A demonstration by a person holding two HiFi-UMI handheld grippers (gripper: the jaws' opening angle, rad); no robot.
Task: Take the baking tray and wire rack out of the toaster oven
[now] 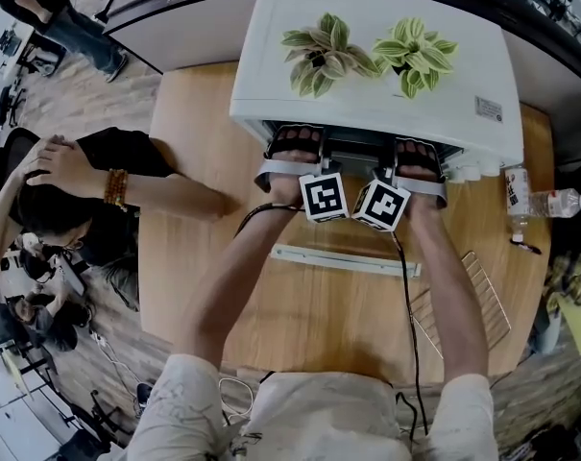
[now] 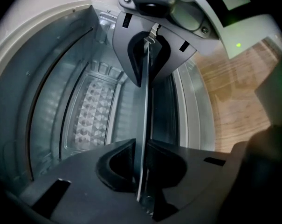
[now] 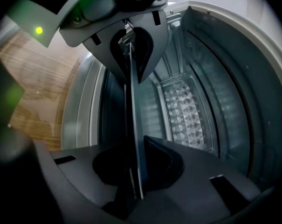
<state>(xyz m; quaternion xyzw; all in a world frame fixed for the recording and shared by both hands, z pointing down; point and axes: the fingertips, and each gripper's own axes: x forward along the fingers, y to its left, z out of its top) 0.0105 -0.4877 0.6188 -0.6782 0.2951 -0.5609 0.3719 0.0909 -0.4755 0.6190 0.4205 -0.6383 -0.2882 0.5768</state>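
Note:
A white toaster oven (image 1: 367, 75) stands at the back of the wooden table (image 1: 194, 257), and both hands reach into its mouth. The thin metal edge of the baking tray (image 2: 145, 97) runs between the jaws of my left gripper (image 2: 143, 120), which is shut on it. My right gripper (image 3: 134, 111) is shut on the same tray edge (image 3: 132, 83) further right. Beyond the jaws lies the oven's grey cavity with its embossed back wall (image 2: 92, 113). The wire rack (image 1: 468, 305) lies on the table at the right, outside the oven. In the head view the fingertips are hidden inside the oven.
Two potted plants (image 1: 319, 56) (image 1: 413, 54) sit on the oven's top. The open door's white handle bar (image 1: 346, 260) lies in front of the oven, under my forearms. A water bottle (image 1: 544, 203) lies right of the oven. A person (image 1: 79, 176) leans on the table's left edge.

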